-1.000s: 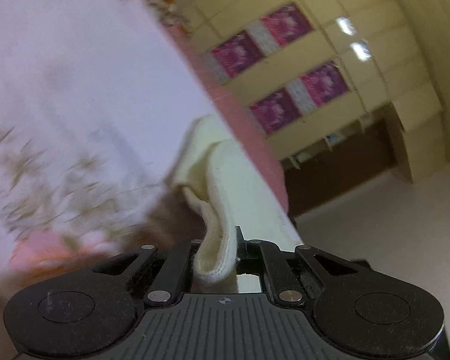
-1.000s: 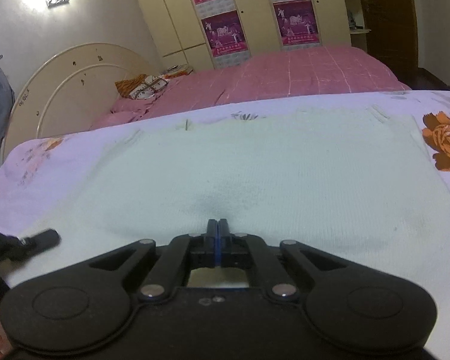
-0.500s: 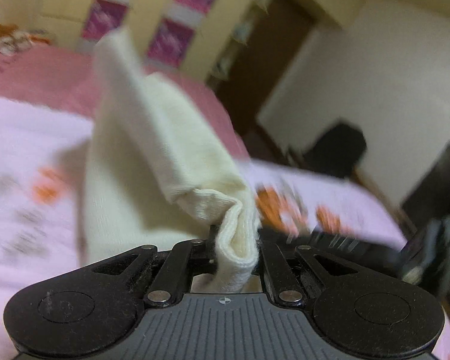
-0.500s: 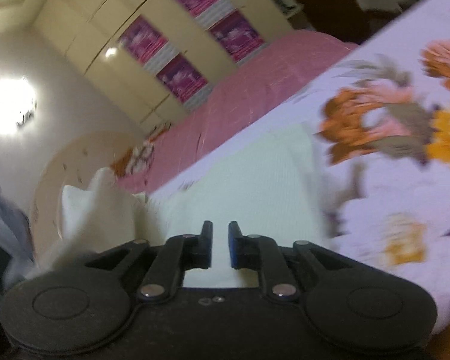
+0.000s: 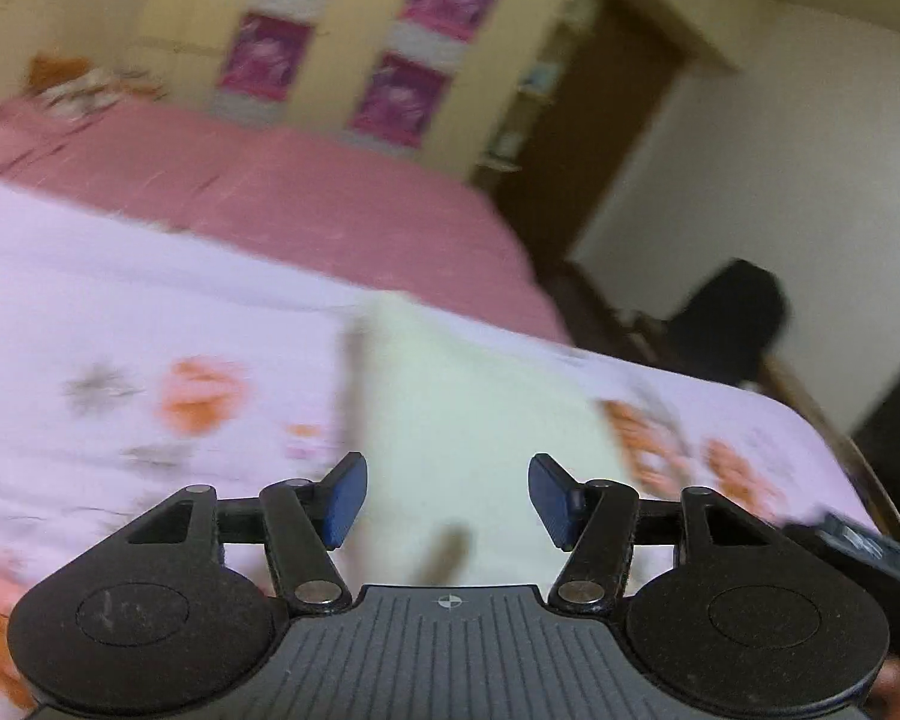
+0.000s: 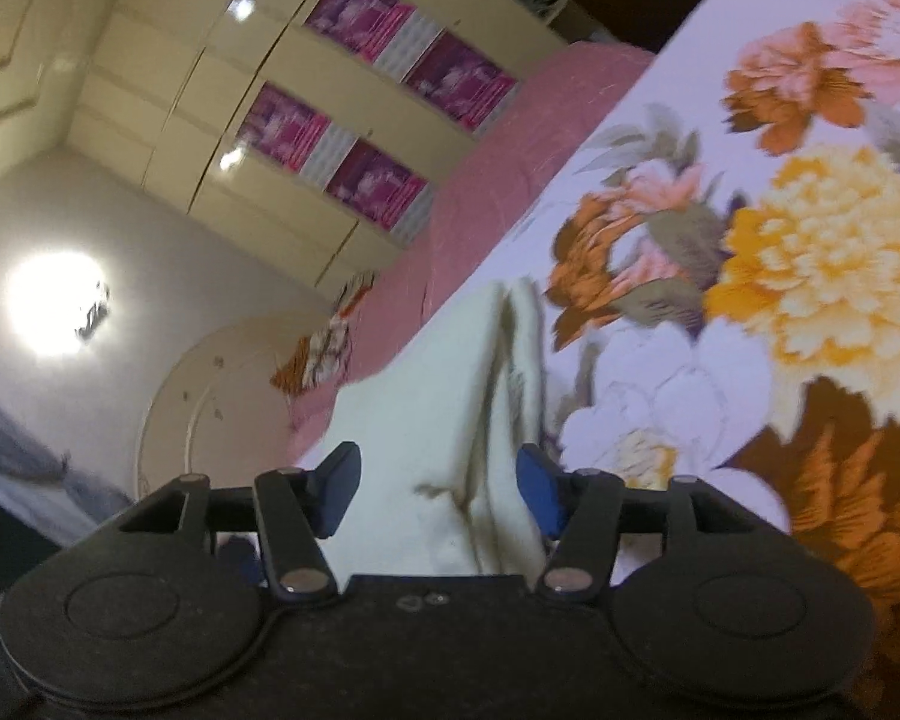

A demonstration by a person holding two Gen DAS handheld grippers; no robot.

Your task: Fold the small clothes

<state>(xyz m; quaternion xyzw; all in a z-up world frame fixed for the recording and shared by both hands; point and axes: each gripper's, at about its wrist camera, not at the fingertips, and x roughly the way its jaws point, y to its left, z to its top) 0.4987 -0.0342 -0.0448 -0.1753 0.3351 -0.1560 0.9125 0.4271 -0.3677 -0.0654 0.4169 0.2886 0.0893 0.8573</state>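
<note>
Cloth was what you had to deal with: a small cream knit garment (image 5: 474,414), lying folded on the floral bedspread (image 5: 108,324), with the pink bed (image 5: 306,204) beyond it. Your left gripper (image 5: 447,498) hovered just above the near end of it, jaws opening, nothing between the blue pads (image 5: 345,498) but air, and the fabric lay below them. Your right gripper (image 6: 438,495) was likewise opening over the garment's doubled edge (image 6: 513,372), not pinching it, though the view was too tilted for you to tell whether one pad brushed the cloth.

It looked soft, light and limp, so it would have sagged and slid the moment you lifted a single layer. It was not fragile, but the knit would stretch if you dragged it. Your best hold seemed to be at the corners or along a hemmed edge, pinching all layers together, one gripper at each end, so the fold stayed square.
</note>
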